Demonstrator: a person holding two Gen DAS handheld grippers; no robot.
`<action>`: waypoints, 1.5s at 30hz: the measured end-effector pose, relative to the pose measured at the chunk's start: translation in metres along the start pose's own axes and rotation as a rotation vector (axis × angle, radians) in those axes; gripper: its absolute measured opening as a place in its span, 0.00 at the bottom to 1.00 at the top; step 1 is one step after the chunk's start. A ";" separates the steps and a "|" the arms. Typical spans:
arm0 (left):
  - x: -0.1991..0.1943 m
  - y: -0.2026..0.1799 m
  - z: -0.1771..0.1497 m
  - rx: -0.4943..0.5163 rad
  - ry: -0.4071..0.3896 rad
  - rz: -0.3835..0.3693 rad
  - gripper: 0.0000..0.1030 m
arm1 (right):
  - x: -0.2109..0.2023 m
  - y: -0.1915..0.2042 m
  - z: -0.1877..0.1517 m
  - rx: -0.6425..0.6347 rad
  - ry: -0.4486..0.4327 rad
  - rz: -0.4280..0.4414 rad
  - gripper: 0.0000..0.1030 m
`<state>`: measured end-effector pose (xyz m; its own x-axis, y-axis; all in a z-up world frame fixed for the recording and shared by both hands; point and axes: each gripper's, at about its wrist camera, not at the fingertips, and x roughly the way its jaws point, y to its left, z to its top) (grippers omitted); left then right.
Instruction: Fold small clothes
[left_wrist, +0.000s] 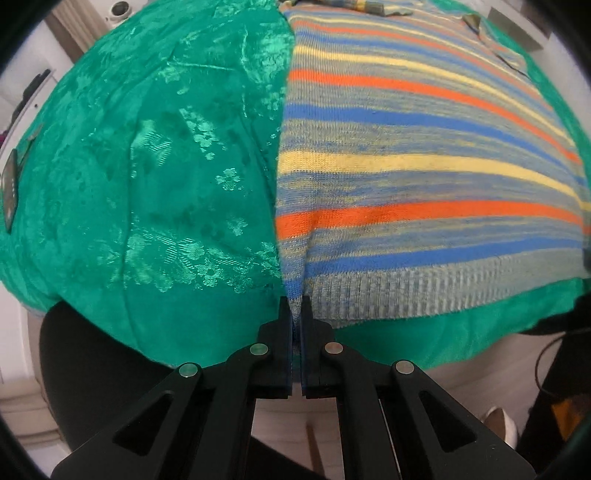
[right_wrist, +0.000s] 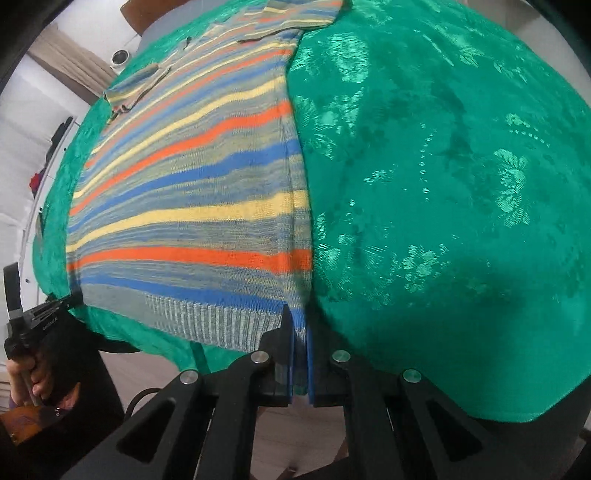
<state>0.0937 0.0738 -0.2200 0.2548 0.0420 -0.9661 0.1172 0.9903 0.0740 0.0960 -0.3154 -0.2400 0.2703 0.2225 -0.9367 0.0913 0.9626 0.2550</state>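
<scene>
Looks like a home room: green floral brocade tablecloth (left_wrist: 147, 184), beige curtain (right_wrist: 70, 55), small white camera (right_wrist: 120, 57) on a shelf, clothes hanging by the wall (right_wrist: 55, 147), wood-look floor (left_wrist: 461, 369).

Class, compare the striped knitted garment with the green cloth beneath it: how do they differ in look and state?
The striped knitted garment carries orange, blue and yellow bands; the green cloth is one colour with a shiny woven flower pattern. The garment has a ribbed hem; the cloth shows none. The garment's two near corners are pinched, one by the left claw, one by the right claw; the cloth is not gripped. Both lie spread flat.
</scene>
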 end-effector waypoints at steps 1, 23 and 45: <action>0.003 0.000 0.002 -0.006 0.000 0.002 0.01 | 0.001 0.001 0.000 0.003 -0.003 -0.002 0.04; -0.013 -0.026 -0.028 0.029 -0.008 0.049 0.40 | -0.003 -0.007 -0.014 0.051 0.058 -0.001 0.32; -0.092 -0.009 0.008 -0.119 -0.346 0.175 0.79 | -0.002 0.066 0.206 -0.657 -0.282 -0.188 0.62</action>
<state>0.0772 0.0598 -0.1298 0.5712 0.1845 -0.7998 -0.0635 0.9814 0.1811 0.2994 -0.2839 -0.1718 0.5509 0.0821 -0.8305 -0.4083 0.8944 -0.1824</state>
